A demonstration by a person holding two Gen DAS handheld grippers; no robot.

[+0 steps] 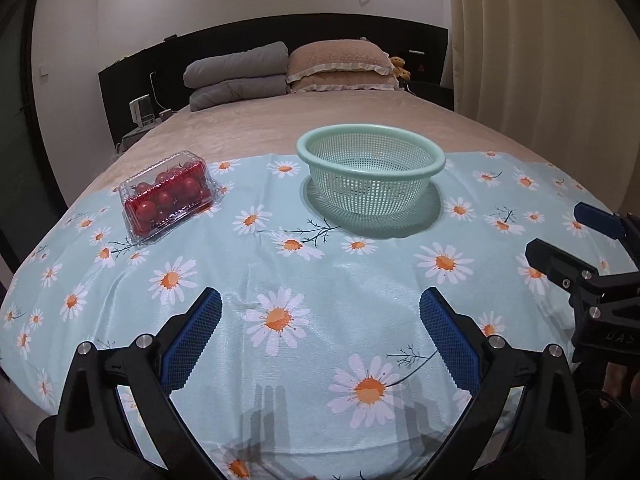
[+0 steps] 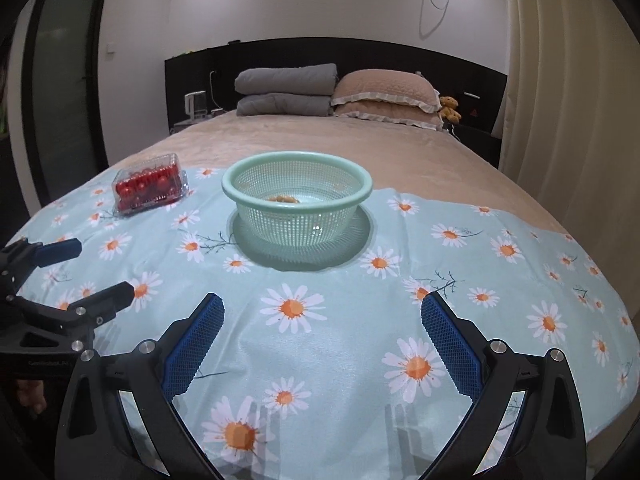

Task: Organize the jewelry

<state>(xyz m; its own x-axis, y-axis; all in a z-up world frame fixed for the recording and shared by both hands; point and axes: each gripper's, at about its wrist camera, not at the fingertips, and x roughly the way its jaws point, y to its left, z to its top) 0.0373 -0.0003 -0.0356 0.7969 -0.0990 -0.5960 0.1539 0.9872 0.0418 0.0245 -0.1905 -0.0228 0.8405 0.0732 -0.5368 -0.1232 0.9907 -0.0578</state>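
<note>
A clear lidded plastic box of red balls lies on the daisy-print cloth at the left; it also shows in the right wrist view. A mint green mesh basket stands on the cloth in the middle, also in the right wrist view, with something small and tan on its bottom. My left gripper is open and empty above the cloth's near part. My right gripper is open and empty too, in front of the basket. Each gripper shows at the side of the other's view.
The cloth covers the foot of a beige bed. Grey folded blankets, pink pillows and a teddy bear lie at the dark headboard. A curtain hangs at the right.
</note>
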